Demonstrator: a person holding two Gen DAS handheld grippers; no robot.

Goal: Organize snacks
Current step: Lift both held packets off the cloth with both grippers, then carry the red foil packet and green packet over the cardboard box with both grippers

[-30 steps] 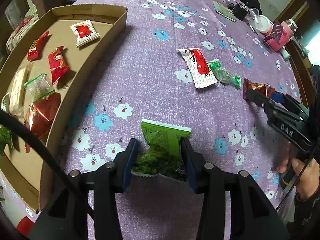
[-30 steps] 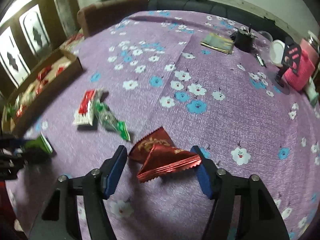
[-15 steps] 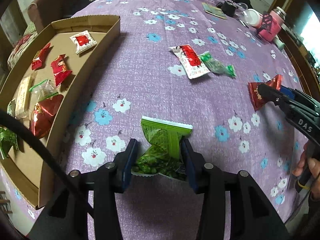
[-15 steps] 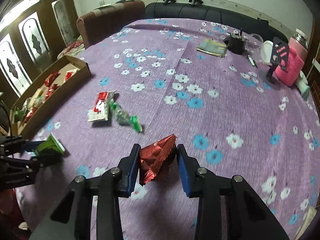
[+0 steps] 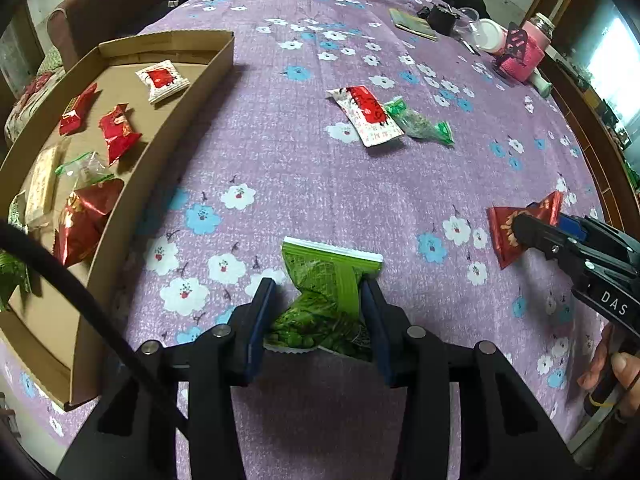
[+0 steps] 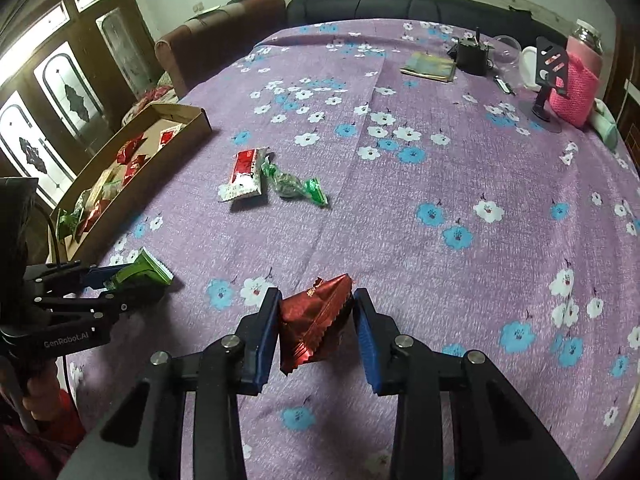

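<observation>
Both grippers clamp snack pkts.

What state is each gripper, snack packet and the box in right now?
Left gripper: shut on green pea snack packet.
Right gripper: shut on dark red foil snack packet.
White-and-red sachet: lying flat on the purple floral tablecloth.
Clear green-ended candy wrapper: lying beside that sachet.
Open cardboard box: holding several snack packets.
</observation>
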